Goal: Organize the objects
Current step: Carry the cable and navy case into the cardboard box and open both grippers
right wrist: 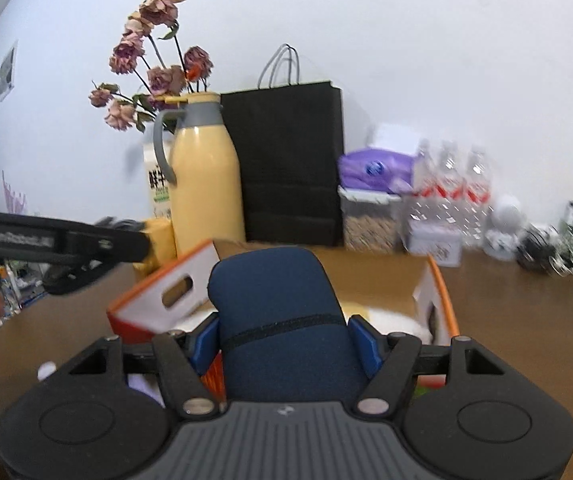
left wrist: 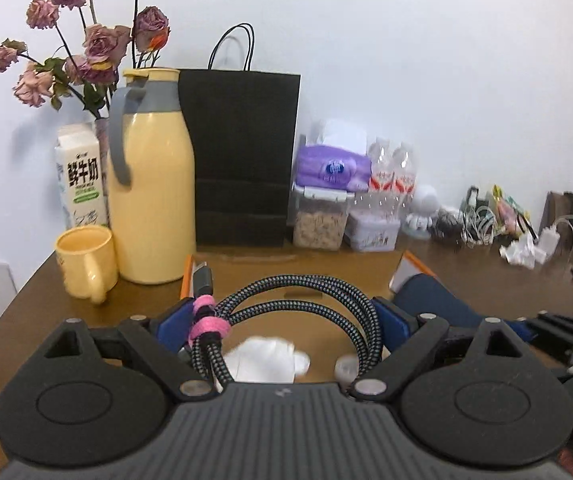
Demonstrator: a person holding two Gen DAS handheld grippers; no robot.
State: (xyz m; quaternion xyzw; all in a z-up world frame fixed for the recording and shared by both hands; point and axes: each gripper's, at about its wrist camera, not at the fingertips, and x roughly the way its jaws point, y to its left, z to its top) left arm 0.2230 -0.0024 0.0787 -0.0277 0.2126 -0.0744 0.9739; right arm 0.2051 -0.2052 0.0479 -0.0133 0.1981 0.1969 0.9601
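R gripper point(right wrist: 286, 338) clamps navy pouch point(right wrist: 282, 320) over box point(right wrist: 440, 300) (orange-edged).

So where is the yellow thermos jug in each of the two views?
Left wrist view: the yellow thermos jug stands upper left, behind the yellow mug.
Right wrist view: left of centre.
Shared landmark: the black paper bag stands directly to its right in both.

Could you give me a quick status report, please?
Left tool shut on coiled braided cable. Right tool shut on navy pouch. Both over open cardboard box. Nothing in the way.
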